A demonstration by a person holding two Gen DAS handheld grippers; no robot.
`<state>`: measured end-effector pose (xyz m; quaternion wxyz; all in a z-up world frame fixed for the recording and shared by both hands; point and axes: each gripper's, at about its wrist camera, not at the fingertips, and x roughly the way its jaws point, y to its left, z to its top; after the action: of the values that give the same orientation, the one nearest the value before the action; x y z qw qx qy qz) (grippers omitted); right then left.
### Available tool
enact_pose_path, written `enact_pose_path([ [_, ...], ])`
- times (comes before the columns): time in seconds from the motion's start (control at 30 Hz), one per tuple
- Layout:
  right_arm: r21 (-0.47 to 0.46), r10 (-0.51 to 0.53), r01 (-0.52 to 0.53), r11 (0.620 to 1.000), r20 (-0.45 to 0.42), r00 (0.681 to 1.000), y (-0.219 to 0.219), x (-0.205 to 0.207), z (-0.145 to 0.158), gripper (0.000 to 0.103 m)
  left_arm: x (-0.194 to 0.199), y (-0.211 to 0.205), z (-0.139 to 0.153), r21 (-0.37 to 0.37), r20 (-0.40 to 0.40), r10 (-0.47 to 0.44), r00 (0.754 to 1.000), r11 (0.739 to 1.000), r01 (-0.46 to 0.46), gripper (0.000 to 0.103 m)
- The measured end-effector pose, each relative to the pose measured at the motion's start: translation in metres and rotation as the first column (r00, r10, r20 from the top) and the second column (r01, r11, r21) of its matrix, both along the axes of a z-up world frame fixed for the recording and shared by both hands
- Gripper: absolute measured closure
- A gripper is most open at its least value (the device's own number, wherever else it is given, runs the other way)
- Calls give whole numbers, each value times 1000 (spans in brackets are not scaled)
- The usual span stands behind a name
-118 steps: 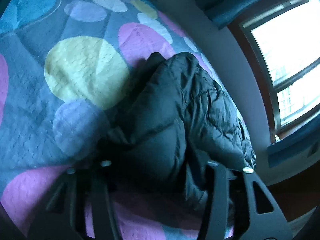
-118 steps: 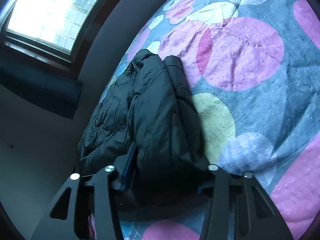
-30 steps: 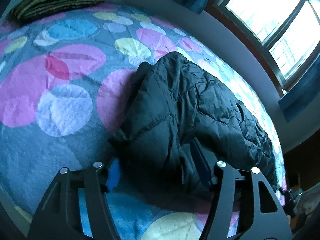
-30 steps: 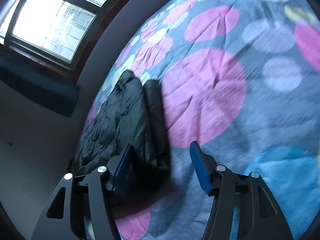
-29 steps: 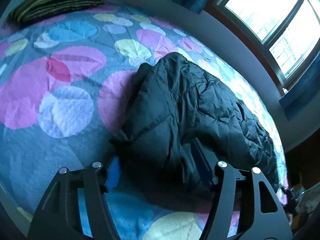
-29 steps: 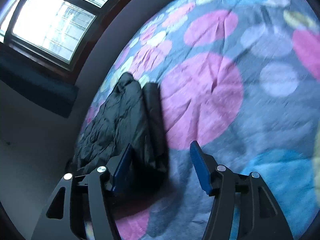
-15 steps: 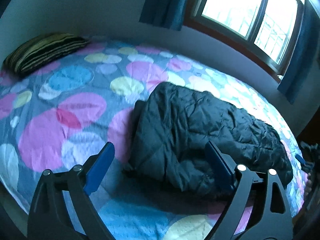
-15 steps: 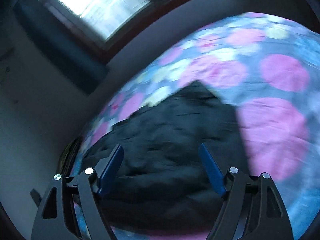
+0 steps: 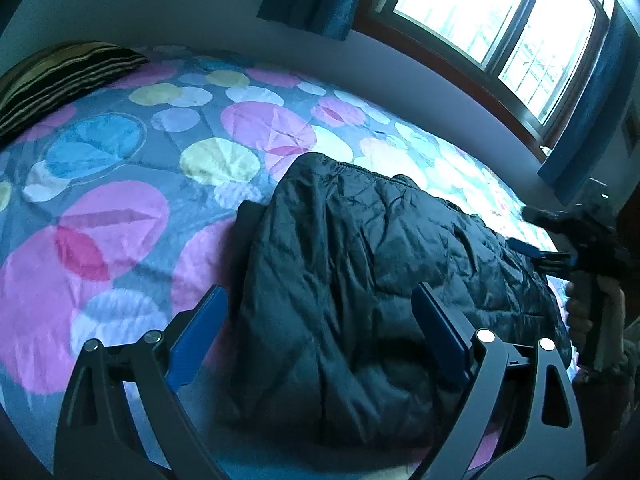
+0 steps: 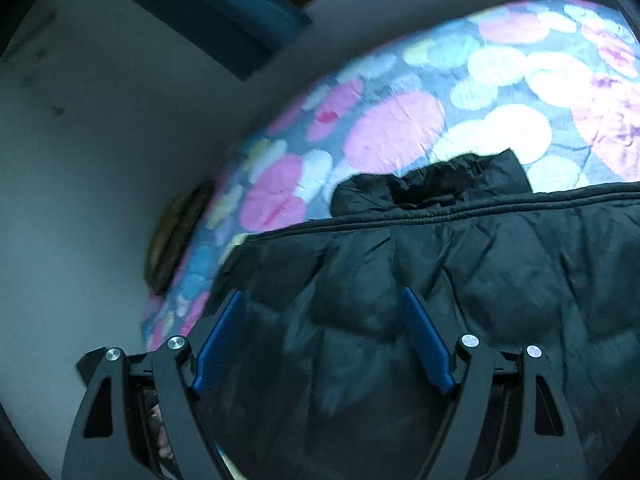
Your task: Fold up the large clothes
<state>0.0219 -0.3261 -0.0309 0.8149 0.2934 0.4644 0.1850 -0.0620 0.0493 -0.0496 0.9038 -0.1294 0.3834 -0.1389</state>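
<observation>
Spotted bedspread (image 9: 120,168), black jacket (image 9: 360,264) beneath spread, empty left tongs (image 9: 320,320)

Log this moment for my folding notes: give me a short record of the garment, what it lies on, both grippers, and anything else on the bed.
garment: black quilted jacket, folded into a bundle, lying flat
surface: bedspread with coloured circles
left gripper: open, above the jacket's near end, not gripping
right gripper: open, over the jacket, not gripping
other item: striped pillow at the far corner, apart from the jacket
background: window with blue curtains
</observation>
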Motion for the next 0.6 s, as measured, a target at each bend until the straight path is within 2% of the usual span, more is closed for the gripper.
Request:
enact_pose_path([
  [0.13,37,37,-30,999,-202,979,8,28,-48,20,15,-1,-1,13,2,-24,1000,1000,24,10],
  [0.17,41,42,-34,999,-216,976,9,31,-56,20,19,-1,-1,23,4,-27,1000,999,27,10],
  [0.23,46,37,-28,999,-207,978,10,33,-63,19,26,0,-2,35,2,-26,1000,999,26,10],
  [0.37,42,32,-25,999,-173,984,9,24,-50,17,38,5,-6,32,-19,-25,1000,999,26,10],
  [0.6,48,7,-3,999,-81,997,2,-29,-16,17,46,16,-14,26,-48,-24,999,999,25,10],
])
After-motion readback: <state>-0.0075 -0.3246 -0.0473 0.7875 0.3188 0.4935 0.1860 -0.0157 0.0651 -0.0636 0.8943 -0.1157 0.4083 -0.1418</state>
